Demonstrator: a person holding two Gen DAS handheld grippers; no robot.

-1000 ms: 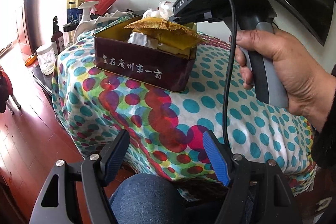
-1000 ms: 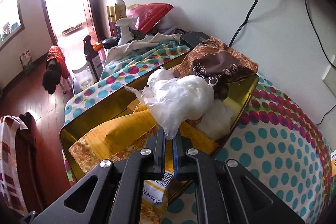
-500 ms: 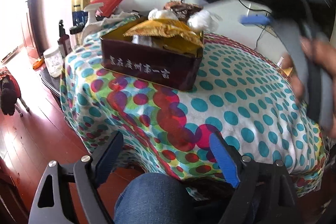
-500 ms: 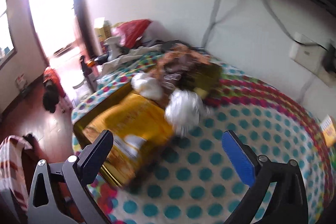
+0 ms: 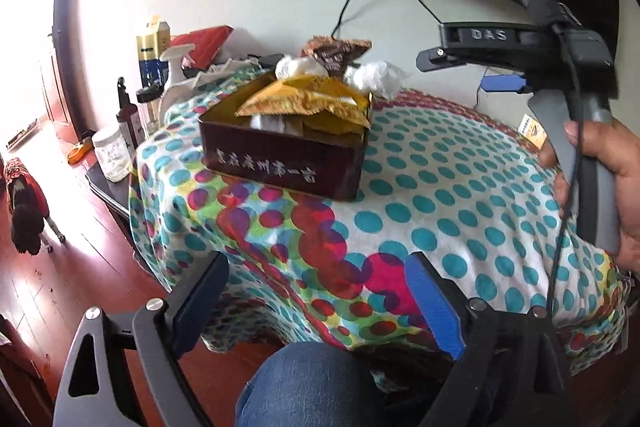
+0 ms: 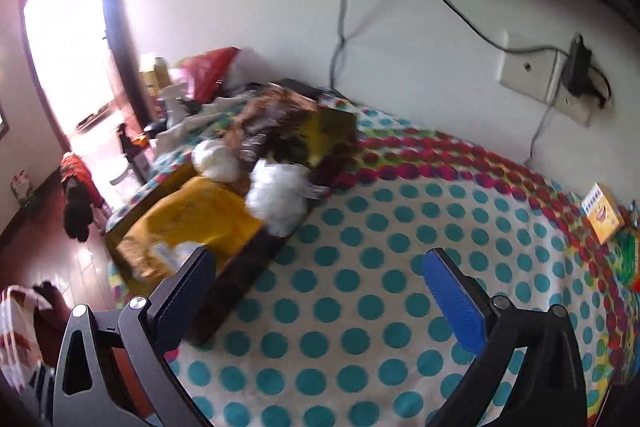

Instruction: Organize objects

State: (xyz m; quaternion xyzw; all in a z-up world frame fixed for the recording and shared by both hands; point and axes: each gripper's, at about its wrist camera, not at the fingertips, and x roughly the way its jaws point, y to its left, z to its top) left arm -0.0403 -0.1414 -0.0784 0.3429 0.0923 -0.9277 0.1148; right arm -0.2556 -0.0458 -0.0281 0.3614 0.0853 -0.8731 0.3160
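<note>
On polka-dot cloth [image 5: 460, 187], overfilled maroon tin [image 5: 280, 167].

Both grippers are black frames with silver screws and blue pads. The right gripper [image 5: 516, 83] has a grey handle, black cable and "DAS" lettering. Blue jeans [image 5: 312, 387] underneath.

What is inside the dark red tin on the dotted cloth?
The tin is heaped above its rim: yellow packets, white crumpled plastic, another white wad and a brown wrapper. Whatever lies beneath them is covered.
</note>
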